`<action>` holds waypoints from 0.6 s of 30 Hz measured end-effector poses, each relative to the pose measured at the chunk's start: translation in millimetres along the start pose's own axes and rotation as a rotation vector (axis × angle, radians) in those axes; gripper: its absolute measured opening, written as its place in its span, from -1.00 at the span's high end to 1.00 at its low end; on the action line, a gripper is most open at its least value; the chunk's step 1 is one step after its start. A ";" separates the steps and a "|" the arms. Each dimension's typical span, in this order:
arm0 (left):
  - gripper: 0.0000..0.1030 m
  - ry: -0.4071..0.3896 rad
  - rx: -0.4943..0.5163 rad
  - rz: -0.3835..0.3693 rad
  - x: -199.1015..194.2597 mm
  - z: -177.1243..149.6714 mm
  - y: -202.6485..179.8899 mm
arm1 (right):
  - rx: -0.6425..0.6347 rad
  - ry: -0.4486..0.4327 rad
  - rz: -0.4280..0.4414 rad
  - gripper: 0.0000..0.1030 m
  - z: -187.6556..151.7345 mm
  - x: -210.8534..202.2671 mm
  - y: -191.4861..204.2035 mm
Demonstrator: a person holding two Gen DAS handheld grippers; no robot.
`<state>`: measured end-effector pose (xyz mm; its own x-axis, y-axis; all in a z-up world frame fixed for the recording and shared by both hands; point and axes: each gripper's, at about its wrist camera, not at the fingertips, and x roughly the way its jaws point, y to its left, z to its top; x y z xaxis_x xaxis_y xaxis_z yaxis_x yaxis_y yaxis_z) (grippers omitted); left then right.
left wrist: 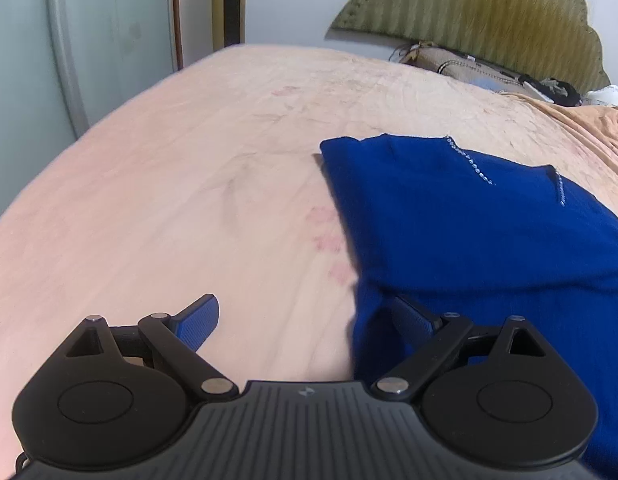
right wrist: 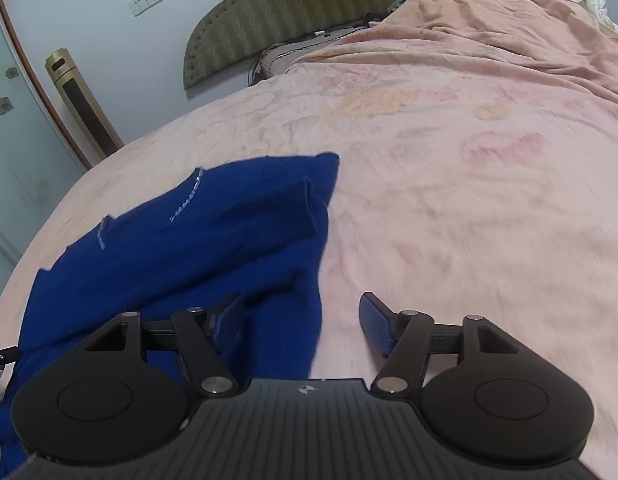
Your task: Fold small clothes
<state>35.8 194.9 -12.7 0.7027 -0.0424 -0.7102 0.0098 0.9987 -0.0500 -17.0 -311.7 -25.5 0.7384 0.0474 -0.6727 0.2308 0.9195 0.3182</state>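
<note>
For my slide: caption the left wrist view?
Open left claw straddles the edge of a blue sweater on a pink bedspread.

One blue garment, two hand-held grippers.

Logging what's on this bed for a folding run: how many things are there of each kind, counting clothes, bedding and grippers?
Blue garment: 1
Pink bedspread: 1
Grippers, left and right, both open: 2
Total: 4
</note>
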 end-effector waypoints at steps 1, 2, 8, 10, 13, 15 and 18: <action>-0.83 -0.023 0.005 0.003 -8.3 -7.0 -0.8 | -0.005 0.003 0.002 -0.41 -4.6 -3.4 0.3; -0.83 -0.034 0.010 -0.004 -14.8 -12.5 -1.1 | -0.013 0.008 0.005 -0.43 -8.7 -6.4 1.3; -0.83 -0.016 0.083 -0.131 -42.3 -38.9 -14.3 | -0.077 0.022 0.021 -0.47 -30.3 -26.6 8.2; -0.83 -0.002 0.126 -0.170 -49.7 -46.2 -21.3 | -0.099 0.024 0.017 -0.46 -38.1 -34.2 12.1; -0.83 0.021 0.144 -0.242 -57.0 -54.9 -23.6 | -0.122 0.027 0.030 -0.46 -49.4 -46.4 14.1; -0.83 0.055 0.125 -0.264 -56.2 -58.2 -21.4 | -0.131 0.026 0.032 -0.46 -57.8 -54.6 14.1; -0.81 0.079 0.090 -0.293 -57.1 -62.1 -17.4 | -0.163 0.027 0.035 -0.41 -69.5 -66.2 17.0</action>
<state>-48.6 178.2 -14.9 0.6032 -0.3271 -0.7275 0.2689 0.9421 -0.2006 -106.0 -272.1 -22.0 0.7262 0.0895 -0.6816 0.0975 0.9681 0.2310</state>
